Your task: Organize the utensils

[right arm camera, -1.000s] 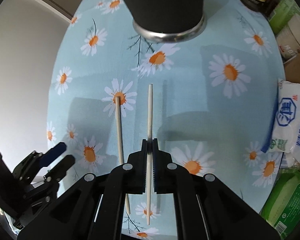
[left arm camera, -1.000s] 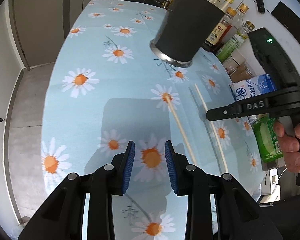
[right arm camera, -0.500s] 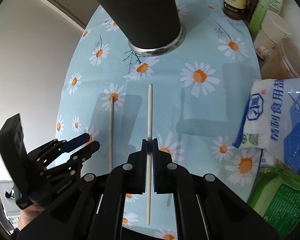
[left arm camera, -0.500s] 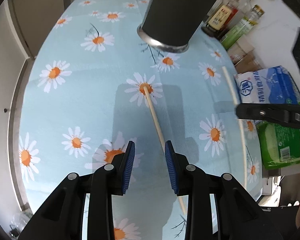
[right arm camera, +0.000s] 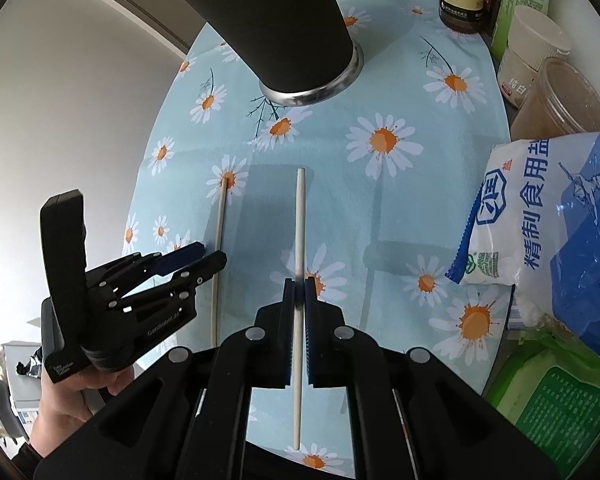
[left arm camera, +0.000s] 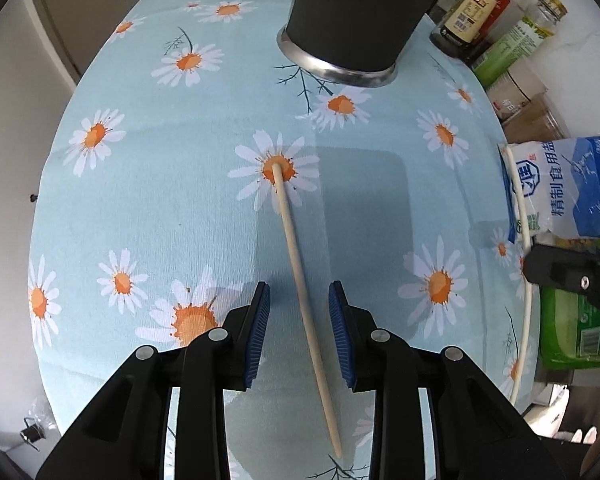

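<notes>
A pale wooden chopstick (left arm camera: 290,240) lies on the daisy tablecloth (left arm camera: 148,208), its far tip on a flower. My left gripper (left arm camera: 299,320) hangs just over it, open, with the stick running between the blue pads (left arm camera: 260,320) and touching neither. My right gripper (right arm camera: 299,284) is shut on a second, whiter chopstick (right arm camera: 299,216), held above the cloth and pointing toward the black utensil holder (right arm camera: 276,28). That holder (left arm camera: 352,12) stands upright at the far end of the table. In the right wrist view the left gripper (right arm camera: 212,254) sits beside the lying chopstick (right arm camera: 220,216).
A blue-and-white salt bag (right arm camera: 548,220), a green pack (right arm camera: 556,396), plastic tubs (right arm camera: 560,96) and sauce bottles (left arm camera: 472,16) line the right side of the table. The table's left edge (left arm camera: 48,184) drops to the floor. A person's hand (right arm camera: 68,396) holds the left gripper.
My left gripper has moved across and slightly down so the lying chopstick now runs between its jaws. My right gripper has risen with its chopstick and drifted right.
</notes>
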A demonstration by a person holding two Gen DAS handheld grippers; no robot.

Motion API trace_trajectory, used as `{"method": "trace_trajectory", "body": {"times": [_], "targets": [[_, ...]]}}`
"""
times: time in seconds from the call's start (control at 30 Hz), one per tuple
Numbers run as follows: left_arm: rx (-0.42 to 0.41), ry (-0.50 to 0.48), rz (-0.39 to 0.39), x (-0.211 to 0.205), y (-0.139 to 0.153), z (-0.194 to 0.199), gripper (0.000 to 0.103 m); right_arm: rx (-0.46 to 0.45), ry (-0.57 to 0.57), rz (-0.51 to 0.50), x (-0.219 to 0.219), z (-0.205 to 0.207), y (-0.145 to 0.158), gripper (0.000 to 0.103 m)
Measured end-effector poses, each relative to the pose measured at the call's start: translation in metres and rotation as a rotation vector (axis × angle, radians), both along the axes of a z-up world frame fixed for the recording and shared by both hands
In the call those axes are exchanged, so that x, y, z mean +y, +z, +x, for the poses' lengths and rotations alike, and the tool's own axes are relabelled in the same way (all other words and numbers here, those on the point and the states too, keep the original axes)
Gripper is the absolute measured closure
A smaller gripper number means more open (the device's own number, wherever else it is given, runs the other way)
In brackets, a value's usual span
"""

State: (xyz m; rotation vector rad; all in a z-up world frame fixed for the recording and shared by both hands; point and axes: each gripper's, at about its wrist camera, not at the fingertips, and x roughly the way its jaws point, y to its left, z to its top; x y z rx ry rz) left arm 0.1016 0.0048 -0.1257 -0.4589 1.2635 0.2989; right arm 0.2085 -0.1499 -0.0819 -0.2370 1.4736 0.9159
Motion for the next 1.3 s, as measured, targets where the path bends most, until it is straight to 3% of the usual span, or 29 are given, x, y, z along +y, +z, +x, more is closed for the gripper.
{"method": "trace_trajectory", "body": {"times": [0.23, 0.57, 0.93, 1.3], "targets": [[0.040, 0.003, 0.064, -0.006, -0.003, 0.014, 0.096, 0.007, 0.010, 0.024, -0.003, 0.003, 0.001, 0.098], [0.007, 0.031, 0.018, 0.006, -0.002, 0.007, 0.099, 0.008, 0.006, 0.016, 0.000, 0.002, -0.006, 0.098], [-0.127, 0.027, -0.022, 0.019, 0.031, -0.014, 0.099, -0.007, -0.048, 0.023, 0.014, 0.003, -0.002, 0.097], [-0.358, -0.026, -0.023, 0.031, 0.084, -0.031, 0.099, -0.061, -0.066, 0.228, 0.027, -0.004, 0.032, 0.097]]}}
